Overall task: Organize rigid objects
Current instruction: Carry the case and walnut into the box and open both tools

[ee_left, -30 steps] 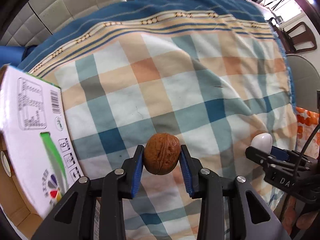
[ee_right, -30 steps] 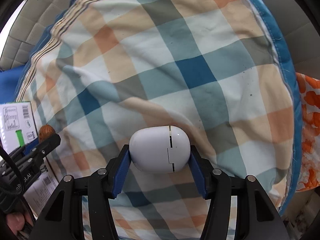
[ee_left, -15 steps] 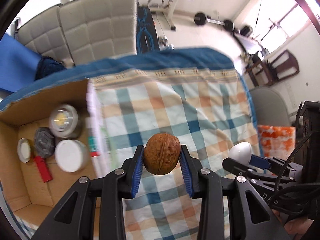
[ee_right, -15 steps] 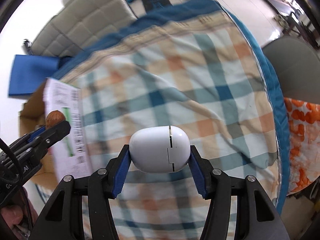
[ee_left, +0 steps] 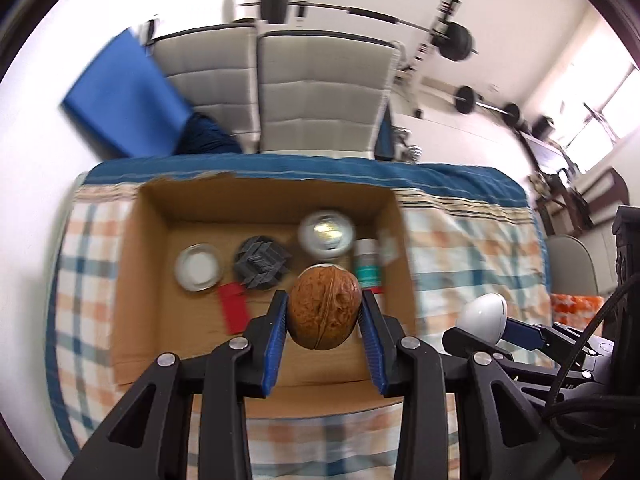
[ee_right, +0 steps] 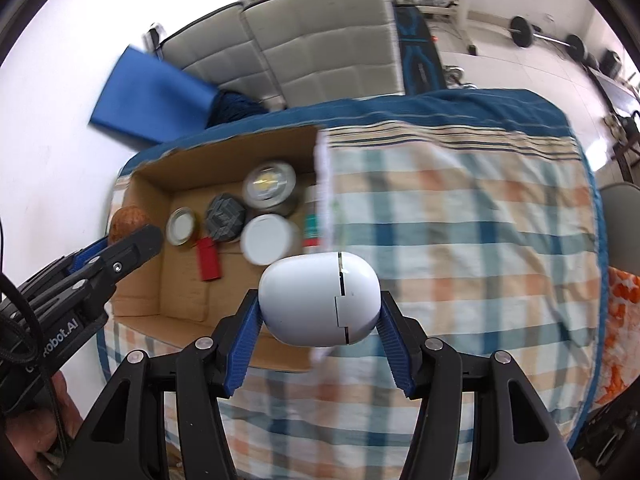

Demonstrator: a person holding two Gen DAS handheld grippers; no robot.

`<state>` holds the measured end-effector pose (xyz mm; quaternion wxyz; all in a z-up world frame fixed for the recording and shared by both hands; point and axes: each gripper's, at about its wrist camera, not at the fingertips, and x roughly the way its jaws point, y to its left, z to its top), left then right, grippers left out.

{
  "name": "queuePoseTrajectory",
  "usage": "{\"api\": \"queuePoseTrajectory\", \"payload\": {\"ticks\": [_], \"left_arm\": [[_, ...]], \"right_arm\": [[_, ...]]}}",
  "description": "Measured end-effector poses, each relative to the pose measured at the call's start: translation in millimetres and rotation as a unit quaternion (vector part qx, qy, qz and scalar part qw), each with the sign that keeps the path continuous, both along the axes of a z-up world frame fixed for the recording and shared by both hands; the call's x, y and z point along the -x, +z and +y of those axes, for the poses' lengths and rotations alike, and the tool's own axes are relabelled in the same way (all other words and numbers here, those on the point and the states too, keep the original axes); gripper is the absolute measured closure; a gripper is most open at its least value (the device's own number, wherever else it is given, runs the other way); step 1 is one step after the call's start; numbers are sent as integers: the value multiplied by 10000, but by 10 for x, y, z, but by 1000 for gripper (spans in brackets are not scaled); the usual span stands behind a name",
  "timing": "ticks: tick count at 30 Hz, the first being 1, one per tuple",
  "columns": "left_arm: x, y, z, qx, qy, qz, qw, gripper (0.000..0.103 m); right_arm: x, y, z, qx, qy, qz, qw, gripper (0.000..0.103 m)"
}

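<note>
My left gripper (ee_left: pixel 323 316) is shut on a brown walnut (ee_left: pixel 322 307) and holds it in the air over the open cardboard box (ee_left: pixel 132 280). My right gripper (ee_right: pixel 319 312) is shut on a white egg-shaped case (ee_right: pixel 318 298), held above the box's right edge. The left gripper also shows in the right wrist view (ee_right: pixel 124 240) with the walnut (ee_right: pixel 127 220) over the box's left wall. The box (ee_right: pixel 140 280) holds a glass jar (ee_right: pixel 270 182), a white lid (ee_right: pixel 265 238), a small jar (ee_right: pixel 181 225), a grey puzzle block (ee_right: pixel 224 216) and a red piece (ee_right: pixel 208 258).
The box stands on a checked cloth (ee_right: pixel 460 240) that covers the table. Grey padded chairs (ee_left: pixel 316 92) and a blue pad (ee_left: pixel 124 92) stand behind the table. Barbells (ee_left: pixel 360 12) lie on the floor beyond. An orange patterned bag (ee_right: pixel 618 312) is at the right.
Both grippers have risen and tilted up from close over the cloth. The whole box and the room have come into view. Both still hold their objects.
</note>
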<state>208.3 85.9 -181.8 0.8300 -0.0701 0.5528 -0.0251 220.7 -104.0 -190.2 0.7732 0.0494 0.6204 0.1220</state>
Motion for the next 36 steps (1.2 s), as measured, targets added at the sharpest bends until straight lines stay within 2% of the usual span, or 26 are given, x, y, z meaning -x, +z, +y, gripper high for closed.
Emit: {"api": "queuePoseTrajectory", "payload": {"ticks": [6,14,19,27,32,36], "left_arm": [[135,-50,479,-81,278,19,9996,71],[77,-246,818,144,384,191,9990,71],[-72,-655,991,296,416,650,9966,71],[-284,-1484,1216,548,426,1638,9840,71],[-344,-1766,1301,666,410,2029,9761,71],[-352,-1922,1332,685,381,2246,9713,70]], "right_arm": [[79,-85,645,120,281,24,9995,44],[67,-253,1011,174,375,145,9990,44],[-24,-563,1146,68,305,447,9985,44],[-156,-1391,1367,-15,115,1219,9925,44],[-233,-1708,1494,42,105,1470,9891,44],[-290,-1850,1548,103,66,1558,9877,43]]}}
